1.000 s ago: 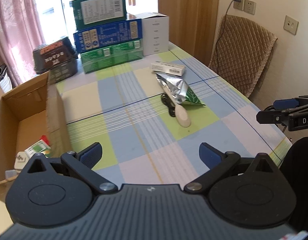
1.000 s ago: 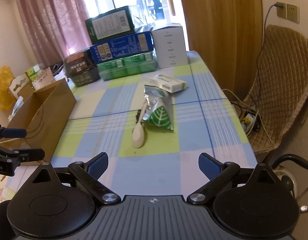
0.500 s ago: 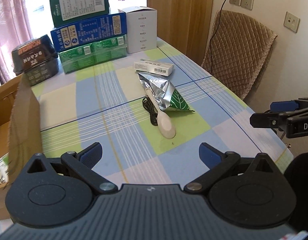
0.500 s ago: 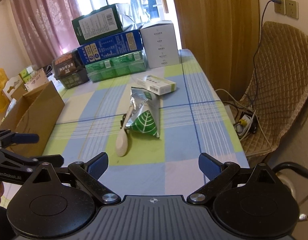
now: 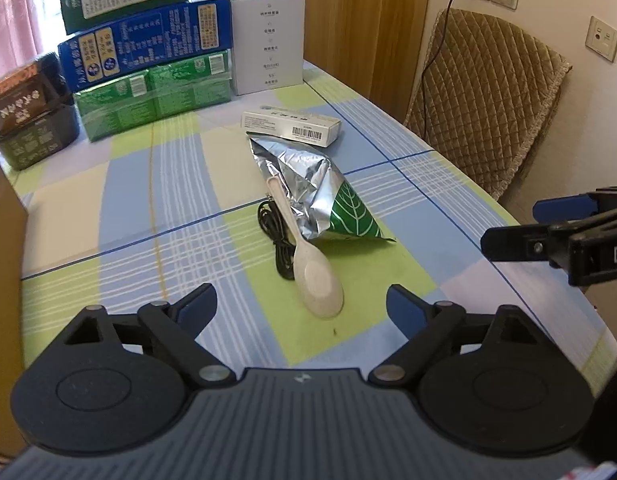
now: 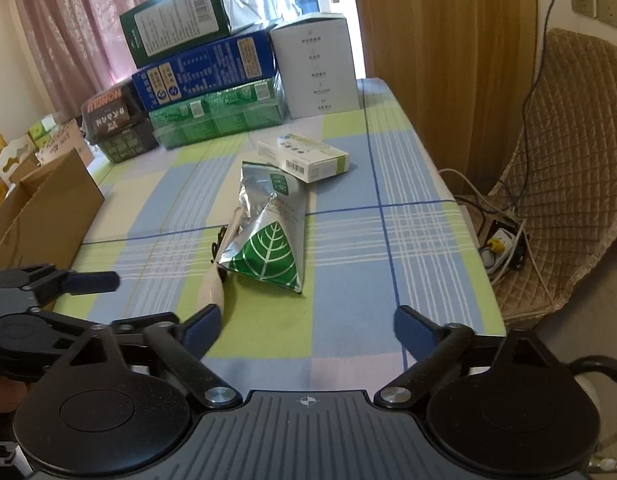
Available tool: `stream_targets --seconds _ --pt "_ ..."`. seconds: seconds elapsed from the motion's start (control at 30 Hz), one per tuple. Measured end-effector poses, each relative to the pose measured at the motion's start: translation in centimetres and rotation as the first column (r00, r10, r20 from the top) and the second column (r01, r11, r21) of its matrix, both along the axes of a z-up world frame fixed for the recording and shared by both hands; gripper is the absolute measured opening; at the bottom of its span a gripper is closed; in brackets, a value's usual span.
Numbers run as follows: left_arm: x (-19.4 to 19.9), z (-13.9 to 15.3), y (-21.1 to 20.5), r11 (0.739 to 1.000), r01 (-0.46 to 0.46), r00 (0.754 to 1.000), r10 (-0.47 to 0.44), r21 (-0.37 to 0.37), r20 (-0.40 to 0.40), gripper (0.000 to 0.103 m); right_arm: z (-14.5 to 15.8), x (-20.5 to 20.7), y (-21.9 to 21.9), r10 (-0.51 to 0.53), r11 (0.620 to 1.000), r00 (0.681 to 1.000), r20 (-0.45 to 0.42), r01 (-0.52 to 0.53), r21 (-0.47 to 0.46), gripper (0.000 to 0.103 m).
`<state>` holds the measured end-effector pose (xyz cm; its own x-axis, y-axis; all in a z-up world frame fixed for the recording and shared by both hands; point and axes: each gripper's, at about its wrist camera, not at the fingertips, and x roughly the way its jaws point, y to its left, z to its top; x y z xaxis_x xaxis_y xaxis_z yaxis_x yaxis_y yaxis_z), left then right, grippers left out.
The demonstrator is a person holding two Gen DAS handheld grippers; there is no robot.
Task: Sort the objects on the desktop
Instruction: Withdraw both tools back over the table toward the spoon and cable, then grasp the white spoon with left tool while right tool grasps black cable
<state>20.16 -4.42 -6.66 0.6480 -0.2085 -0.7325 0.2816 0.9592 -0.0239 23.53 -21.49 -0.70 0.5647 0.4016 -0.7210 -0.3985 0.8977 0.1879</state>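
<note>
A cream plastic spoon (image 5: pixel 308 258) lies on the checked tablecloth (image 5: pixel 128 208), over a black cable (image 5: pixel 274 226) and against a silver-green foil pouch (image 5: pixel 328 200). A small white carton (image 5: pixel 292 124) lies just behind the pouch. My left gripper (image 5: pixel 302 306) is open and empty, just in front of the spoon's bowl. My right gripper (image 6: pixel 306 326) is open and empty, near the pouch (image 6: pixel 268 236) and the spoon (image 6: pixel 212 290). The white carton (image 6: pixel 304 156) shows there too. The left gripper's fingers (image 6: pixel 88 282) show at that view's left.
Stacked green and blue boxes (image 5: pixel 148 52), a white box (image 5: pixel 268 40) and dark tubs (image 5: pixel 28 116) stand at the table's far end. An open cardboard box (image 6: pixel 40 212) sits at the left edge. A padded chair (image 5: pixel 488 92) stands to the right.
My left gripper has swung right, away from the cardboard box, and closed in on the spoon. My right gripper has moved forward toward the pouch. Both stay open.
</note>
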Motion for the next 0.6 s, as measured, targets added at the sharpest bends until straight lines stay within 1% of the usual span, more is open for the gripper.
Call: stream_targets --seconds 0.1,0.17,0.23,0.3,0.37,0.47,0.6 --pt "1.3 -1.3 -0.4 1.0 0.0 1.0 0.0 -0.009 -0.012 0.084 -0.8 1.0 0.1 -0.021 1.0 1.0 -0.007 0.021 -0.005 0.08" --pt "2.1 -2.1 -0.7 1.0 0.0 1.0 0.0 -0.008 -0.02 0.075 -1.3 1.7 0.0 -0.033 0.999 0.999 -0.012 0.033 -0.008 0.078" --pt "2.7 -3.0 -1.0 1.0 -0.001 1.0 0.001 -0.004 -0.023 0.072 -1.8 2.2 0.0 -0.039 0.999 0.999 -0.02 0.039 -0.01 0.078" --pt "3.2 -3.6 -1.2 1.0 0.0 1.0 0.001 0.006 -0.018 0.066 -2.3 2.5 0.0 -0.041 0.999 0.999 -0.02 0.04 -0.02 0.078" --pt "3.5 -4.1 -1.3 1.0 -0.004 1.0 0.004 0.011 -0.009 0.065 -2.8 2.9 0.0 -0.046 0.999 0.999 -0.024 0.045 -0.023 0.078" --pt "4.0 -4.9 -1.3 1.0 -0.018 1.0 0.018 0.003 -0.011 0.058 -3.5 3.3 0.1 -0.055 0.998 0.998 -0.033 0.054 -0.026 0.078" --pt "4.6 -5.6 -1.3 1.0 -0.022 1.0 0.022 -0.019 -0.019 0.052 -4.2 3.6 0.4 -0.058 0.998 0.997 -0.046 0.057 -0.027 0.078"
